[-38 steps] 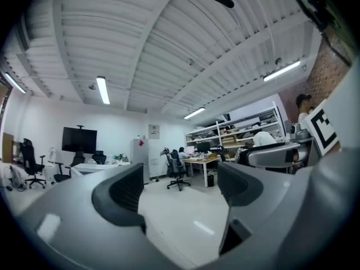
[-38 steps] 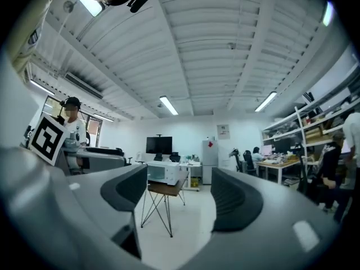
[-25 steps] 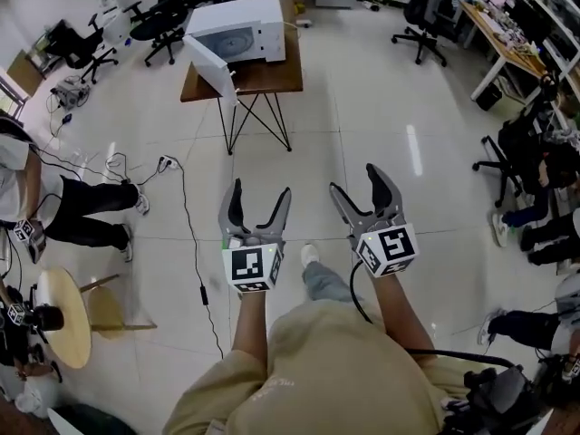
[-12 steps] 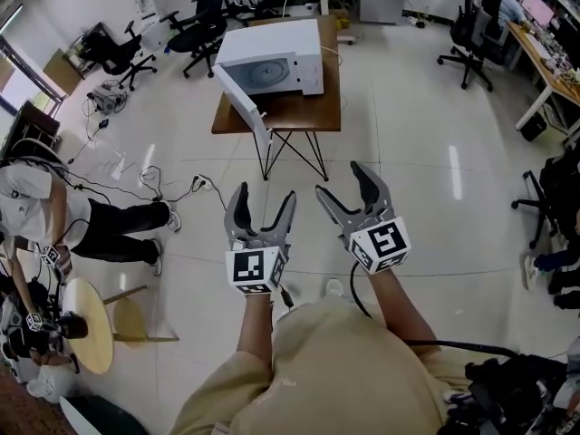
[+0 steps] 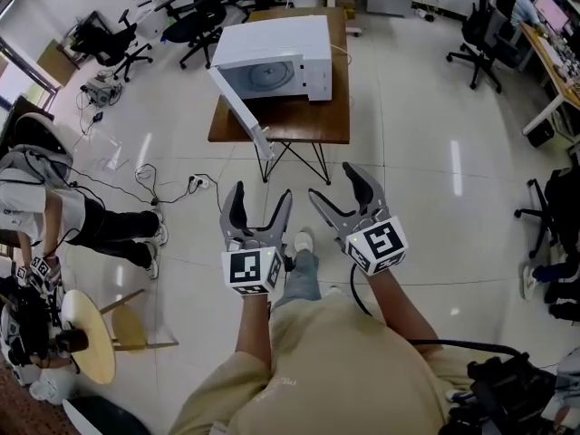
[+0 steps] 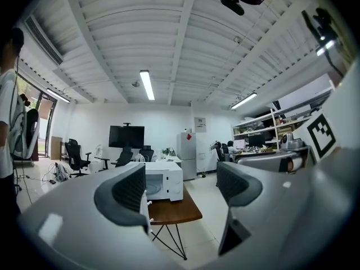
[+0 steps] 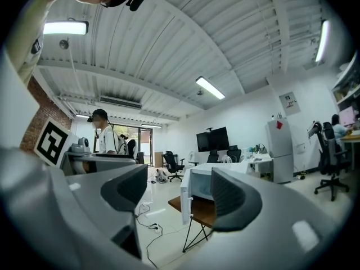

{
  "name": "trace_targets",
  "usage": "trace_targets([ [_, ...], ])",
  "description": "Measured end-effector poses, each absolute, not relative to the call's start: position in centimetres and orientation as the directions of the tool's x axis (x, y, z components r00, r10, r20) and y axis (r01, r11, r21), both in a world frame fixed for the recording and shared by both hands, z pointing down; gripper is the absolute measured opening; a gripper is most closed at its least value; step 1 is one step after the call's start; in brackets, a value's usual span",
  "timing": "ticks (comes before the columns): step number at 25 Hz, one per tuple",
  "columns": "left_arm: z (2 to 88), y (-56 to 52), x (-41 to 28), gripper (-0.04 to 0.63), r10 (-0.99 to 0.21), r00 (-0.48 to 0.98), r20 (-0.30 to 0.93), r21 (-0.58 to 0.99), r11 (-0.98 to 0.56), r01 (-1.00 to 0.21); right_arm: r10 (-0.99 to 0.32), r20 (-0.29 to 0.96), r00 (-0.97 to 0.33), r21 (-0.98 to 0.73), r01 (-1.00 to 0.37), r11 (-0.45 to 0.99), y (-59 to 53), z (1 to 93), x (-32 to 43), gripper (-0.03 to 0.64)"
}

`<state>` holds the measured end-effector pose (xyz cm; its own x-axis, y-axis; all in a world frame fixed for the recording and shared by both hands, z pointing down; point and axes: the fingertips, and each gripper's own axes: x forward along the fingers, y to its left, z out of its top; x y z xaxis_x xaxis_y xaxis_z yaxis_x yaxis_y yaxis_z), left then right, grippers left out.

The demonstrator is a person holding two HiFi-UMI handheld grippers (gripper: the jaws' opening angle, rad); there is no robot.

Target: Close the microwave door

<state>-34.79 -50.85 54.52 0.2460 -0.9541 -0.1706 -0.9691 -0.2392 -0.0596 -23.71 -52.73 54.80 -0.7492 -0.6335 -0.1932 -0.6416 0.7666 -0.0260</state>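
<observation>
The microwave (image 5: 272, 57) stands straight ahead on a small wooden table (image 5: 313, 125), well apart from both grippers, with bare floor between. Its door (image 5: 237, 111) is hinged at the left front corner and is swung out toward the person. The door's long axis runs from the hinge to a free edge that overhangs the table's front. The outer face is turned to the left, so closing is judged to call for a push from that side, rightward and then away.

The left gripper (image 5: 260, 198) is held with its jaws spread and nothing between them. It lies almost in line with the free edge (the nearer of the two). The right gripper (image 5: 333, 181) is likewise spread and empty, and is placed more toward the door's inner side.

Room for the swing is left open across the table front. The table's crossed legs and a cable (image 5: 195, 184) on the floor to the left are to be kept clear of.
</observation>
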Motion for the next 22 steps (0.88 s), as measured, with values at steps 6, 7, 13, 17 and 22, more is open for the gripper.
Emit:
trace_targets([
  [6, 51.7, -61.6, -38.2, 0.4, -0.953, 0.277, -0.121, -0.023, -0.276, -0.961, -0.662, -0.158, -0.732, -0.012, -0.669, 0.743, -62.4, 52.3, -26.1, 0.339],
  [7, 50.7, -63.3, -38.4, 0.4, -0.949, 0.291, -0.118, -0.016, -0.291, -0.956, -0.669, -0.155, -0.727, -0.007, -0.676, 0.737, -64.3, 51.3, -26.2, 0.339],
  [13, 47.9, -70.6, -40.6, 0.4, -0.924, 0.366, -0.114, -0.026, -0.366, -0.93, -0.686, -0.203, -0.699, 0.016, -0.702, 0.712, -72.5, 46.6, -29.5, 0.339],
  [17, 49.4, -74.5, -43.7, 0.4, -0.92, 0.38, -0.099, -0.014, -0.38, -0.925, -0.668, -0.186, -0.72, 0.012, -0.682, 0.731, -76.0, 47.9, -33.8, 0.339],
  [22, 51.0, -78.6, -45.7, 0.4, -0.932, 0.363, -0.021, 0.054, -0.363, -0.93, -0.663, -0.16, -0.731, -0.021, -0.669, 0.743, -79.6, 48.2, -34.4, 0.339],
])
